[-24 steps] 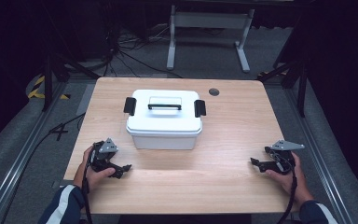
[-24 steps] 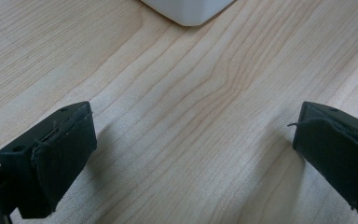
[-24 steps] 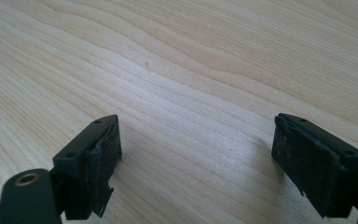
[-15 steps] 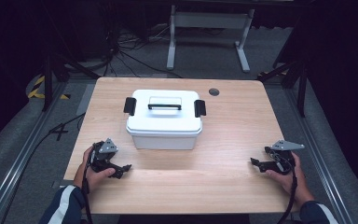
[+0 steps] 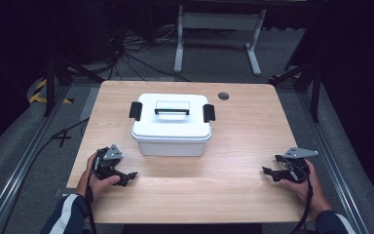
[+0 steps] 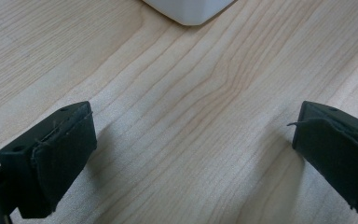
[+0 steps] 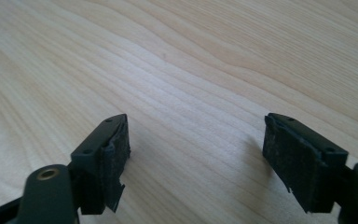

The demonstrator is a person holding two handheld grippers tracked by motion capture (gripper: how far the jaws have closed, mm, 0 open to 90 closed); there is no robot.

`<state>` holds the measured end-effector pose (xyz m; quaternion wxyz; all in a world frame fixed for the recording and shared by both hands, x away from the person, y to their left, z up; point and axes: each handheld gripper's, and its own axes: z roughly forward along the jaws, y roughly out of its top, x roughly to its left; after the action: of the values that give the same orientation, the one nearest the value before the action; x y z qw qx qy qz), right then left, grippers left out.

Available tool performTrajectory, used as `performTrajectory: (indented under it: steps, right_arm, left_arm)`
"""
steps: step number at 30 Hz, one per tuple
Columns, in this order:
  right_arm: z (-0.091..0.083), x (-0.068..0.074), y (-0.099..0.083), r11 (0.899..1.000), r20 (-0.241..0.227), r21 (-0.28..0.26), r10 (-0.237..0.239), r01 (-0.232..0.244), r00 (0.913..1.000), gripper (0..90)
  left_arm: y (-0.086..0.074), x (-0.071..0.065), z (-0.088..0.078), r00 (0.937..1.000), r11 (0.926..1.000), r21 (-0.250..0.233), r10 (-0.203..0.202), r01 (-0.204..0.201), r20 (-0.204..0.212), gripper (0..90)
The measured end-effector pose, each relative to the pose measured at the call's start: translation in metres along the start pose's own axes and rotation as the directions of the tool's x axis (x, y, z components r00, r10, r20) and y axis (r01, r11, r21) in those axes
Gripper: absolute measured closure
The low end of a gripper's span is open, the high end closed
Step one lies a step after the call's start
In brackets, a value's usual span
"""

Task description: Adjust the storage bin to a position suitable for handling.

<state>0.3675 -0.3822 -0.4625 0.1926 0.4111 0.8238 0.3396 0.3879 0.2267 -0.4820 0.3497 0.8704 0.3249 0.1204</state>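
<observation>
High view: white box (image 5: 171, 127) at table (image 5: 253, 146) centre, latched. Left gripper (image 5: 126, 176) and right gripper (image 5: 269, 171) rest near the front edge, both open, empty. Risk: uneven latch (image 5: 209, 113) pulls could slide the box.

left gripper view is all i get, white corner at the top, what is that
Observer: The bottom corner of a white lidded box, standing mid-table in the high view.
Operator: is anything latched on it
Observer: A black clip sits at each end of the lid, and a handle lies on top.
Operator: where's the other gripper
Observer: The right gripper rests near the table's right edge, jaws open, nothing between them; it is well away from the box.
</observation>
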Motion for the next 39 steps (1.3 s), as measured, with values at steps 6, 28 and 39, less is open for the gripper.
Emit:
performTrajectory:
  steps: [6, 28, 39]
  right_arm:
    - [-0.010, 0.006, 0.012, 0.998, -0.032, -0.021, -0.062, 0.061, 0.9976, 27.9]
    - [-0.031, 0.023, 0.071, 0.974, -0.075, -0.023, -0.226, 0.225, 0.9712, 34.2]
    - [-0.039, 0.042, 0.125, 0.938, -0.088, -0.012, -0.346, 0.346, 0.9342, 38.9]
  left_arm:
    - [0.000, 0.000, 0.000, 1.0000, 1.0000, 0.000, 0.000, 0.000, 0.000, 0.1]
    - [0.000, 0.000, 0.000, 1.0000, 1.0000, 0.000, 0.000, 0.000, -0.001, 0.1]
    - [0.000, 0.000, 0.000, 1.0000, 1.0000, 0.000, 0.000, 0.000, -0.001, 0.1]
